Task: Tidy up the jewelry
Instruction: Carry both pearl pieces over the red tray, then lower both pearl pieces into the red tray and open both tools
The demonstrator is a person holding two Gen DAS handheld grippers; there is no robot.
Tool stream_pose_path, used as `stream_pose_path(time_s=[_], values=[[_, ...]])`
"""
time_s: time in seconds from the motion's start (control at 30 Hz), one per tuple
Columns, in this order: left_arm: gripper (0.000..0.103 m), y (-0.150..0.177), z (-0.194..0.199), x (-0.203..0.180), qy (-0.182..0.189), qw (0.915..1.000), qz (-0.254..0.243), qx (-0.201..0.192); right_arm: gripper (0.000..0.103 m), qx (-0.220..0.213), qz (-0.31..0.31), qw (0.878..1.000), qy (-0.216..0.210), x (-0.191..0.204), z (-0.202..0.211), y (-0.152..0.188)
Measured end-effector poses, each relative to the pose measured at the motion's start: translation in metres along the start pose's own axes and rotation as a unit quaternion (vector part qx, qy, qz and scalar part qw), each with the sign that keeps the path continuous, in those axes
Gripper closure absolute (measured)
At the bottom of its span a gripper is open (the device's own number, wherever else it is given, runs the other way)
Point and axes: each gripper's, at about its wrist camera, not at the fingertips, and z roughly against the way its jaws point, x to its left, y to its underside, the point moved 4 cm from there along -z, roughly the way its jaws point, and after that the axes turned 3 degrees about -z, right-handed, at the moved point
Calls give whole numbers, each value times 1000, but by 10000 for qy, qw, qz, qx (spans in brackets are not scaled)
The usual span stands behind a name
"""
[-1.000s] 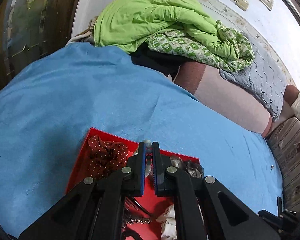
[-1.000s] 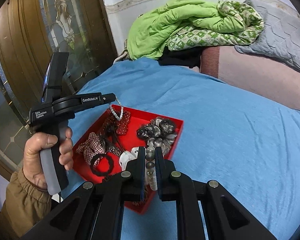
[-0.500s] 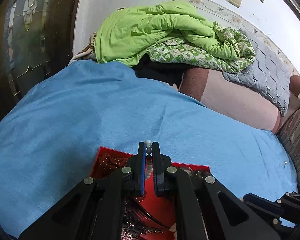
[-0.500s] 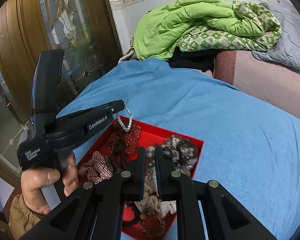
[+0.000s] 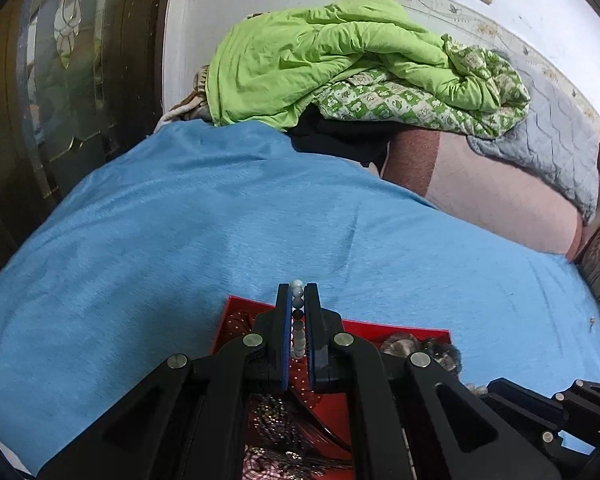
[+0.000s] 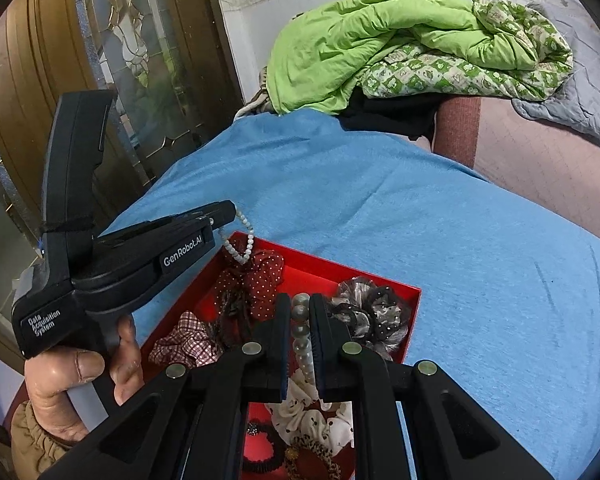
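Over blue bedspread (image 6: 420, 216), bead bracelet (image 6: 242, 246) pinched in left tongs (image 6: 230, 213).

Both wrist cameras are looking forward along their fingers, close above the red tray (image 6: 414, 300) at the bed's near edge, facing the far wall. Both are sharing the blue blanket (image 5: 180, 240) and green quilt (image 6: 380, 28); the right view is also catching the left gripper (image 6: 230, 214).
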Motion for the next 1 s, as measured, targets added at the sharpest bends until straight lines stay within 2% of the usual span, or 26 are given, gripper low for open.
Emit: stream_pose_path(time_s=[0.3,1.0], values=[[98,2,-5,-4,-48,9999,-150,50,92,66,-56,10000,38,-5,-8,3],[97,15,-29,-12,-146,9981,-362,470,92,486,-338,9981,163,-26,-39,22]])
